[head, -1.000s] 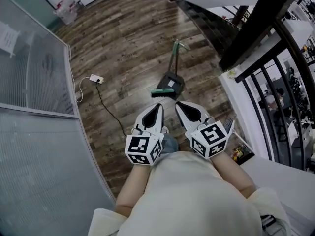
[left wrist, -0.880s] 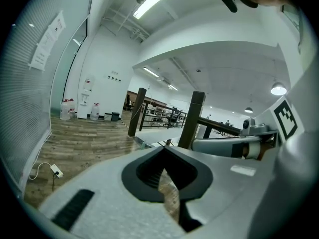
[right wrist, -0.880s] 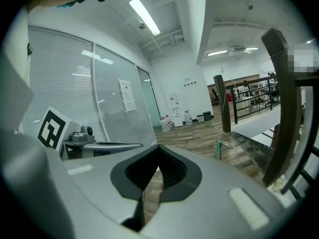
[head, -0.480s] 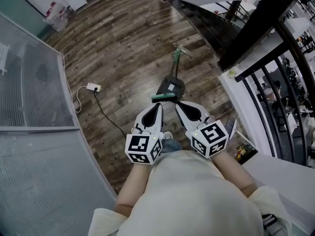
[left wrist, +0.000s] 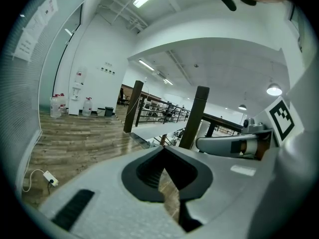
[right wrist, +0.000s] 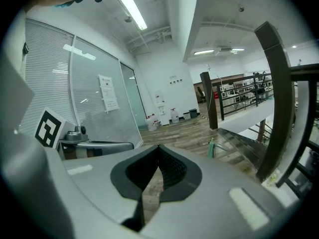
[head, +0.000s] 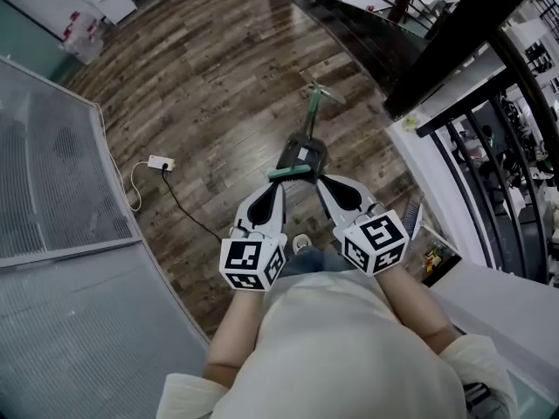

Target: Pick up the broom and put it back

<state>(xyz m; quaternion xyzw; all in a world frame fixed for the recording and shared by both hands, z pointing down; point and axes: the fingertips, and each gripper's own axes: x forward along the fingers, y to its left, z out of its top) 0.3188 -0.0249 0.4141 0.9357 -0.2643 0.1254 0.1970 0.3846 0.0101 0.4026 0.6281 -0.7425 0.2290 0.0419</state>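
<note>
One broom point(head: 289, 173) lies on the wood-plank floor point(head: 210, 77).

No legible writing here, paper notice point(right wrist: 108, 99) on the glass partition point(right wrist: 82, 91), up-left of the right gripper point(right wrist: 158, 148), too blurred

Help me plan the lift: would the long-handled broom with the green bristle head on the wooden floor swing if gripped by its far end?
Probably: the long-handled green-headed broom carries its bulk at the head, beside the dark dustpan, so it would likely swing. Its thin pole looks stiff, perhaps slippery to pinch.
</note>
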